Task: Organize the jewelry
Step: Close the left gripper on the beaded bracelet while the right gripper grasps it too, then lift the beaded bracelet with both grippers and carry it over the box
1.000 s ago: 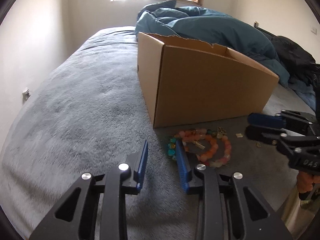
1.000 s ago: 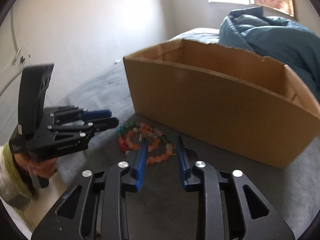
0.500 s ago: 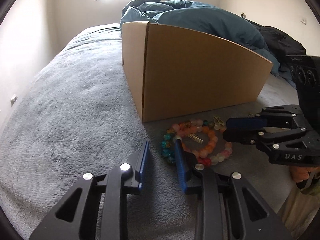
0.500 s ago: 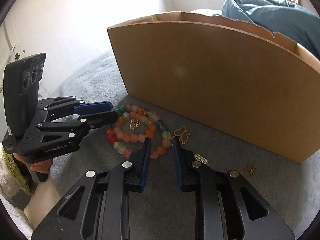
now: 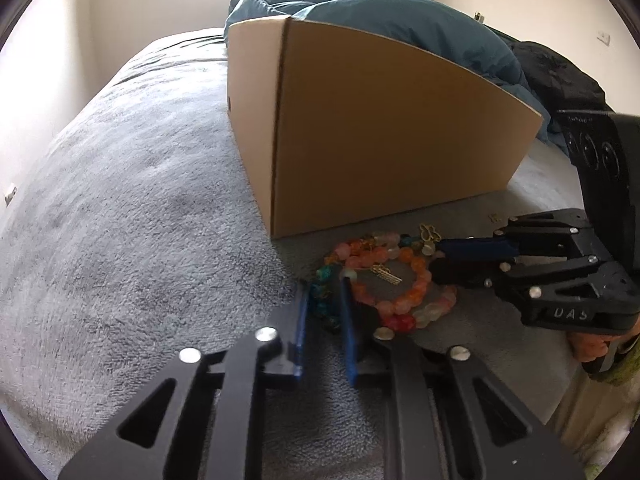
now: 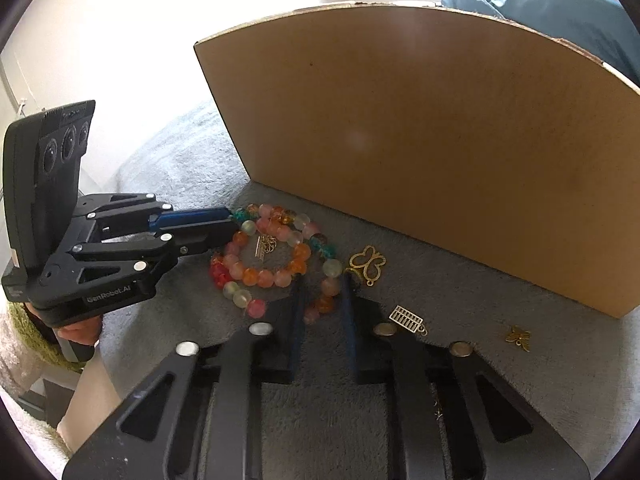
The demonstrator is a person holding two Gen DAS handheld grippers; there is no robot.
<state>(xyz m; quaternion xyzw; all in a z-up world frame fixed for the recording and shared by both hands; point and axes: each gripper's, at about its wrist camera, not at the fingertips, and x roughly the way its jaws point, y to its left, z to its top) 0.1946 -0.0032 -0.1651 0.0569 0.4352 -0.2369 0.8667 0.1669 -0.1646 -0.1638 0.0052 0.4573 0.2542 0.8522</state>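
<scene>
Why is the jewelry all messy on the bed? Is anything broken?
The beaded bracelets lie in an overlapping heap on the grey blanket, outside the cardboard box. Small gold charms are scattered loose beside them. The box's top edge looks ragged, as if torn. Nothing looks broken.

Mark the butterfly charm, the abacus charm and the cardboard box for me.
butterfly charm (image 6: 367, 265), right wrist view, gold wing outline.
abacus charm (image 6: 407, 319), right wrist view, frame centre.
cardboard box (image 6: 420, 140), right wrist view, near side wall.
</scene>
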